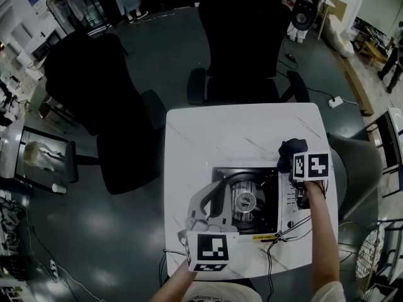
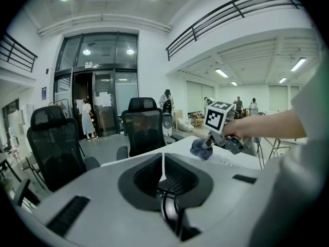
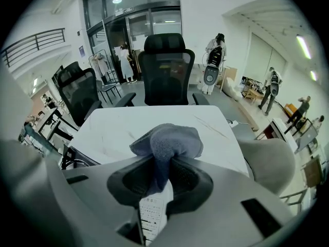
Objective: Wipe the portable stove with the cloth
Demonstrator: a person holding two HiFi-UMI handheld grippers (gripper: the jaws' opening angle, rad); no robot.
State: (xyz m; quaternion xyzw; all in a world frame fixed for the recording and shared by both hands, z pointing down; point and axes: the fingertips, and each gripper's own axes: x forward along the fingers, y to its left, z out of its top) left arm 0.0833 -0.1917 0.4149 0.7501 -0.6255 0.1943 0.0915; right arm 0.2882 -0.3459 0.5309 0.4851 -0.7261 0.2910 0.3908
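A stove [image 1: 267, 197] is set on the near half of a white table [image 1: 239, 131], with its round burner [image 1: 244, 201] exposed in the dark middle section. The cloth [image 3: 167, 140], a dark bluish bundle, is pinched between the jaws of the right tongs [image 3: 162, 181], with most of it bunched beyond their tips. In the head view the cloth [image 1: 289, 151] is seen at the stove's far right corner, where the right tongs [image 1: 293, 162] are held from the near side by a hand [image 1: 306, 197]. Whether the cloth is pressed on the stove or on the table just beside it cannot be told. The left tongs [image 2: 163, 171] are pressed together with nothing held between them. In the head view the left tongs [image 1: 216, 190] are seen over the stove's near left part. Two black chairs [image 1: 242, 36] are placed beyond the table's far edge.
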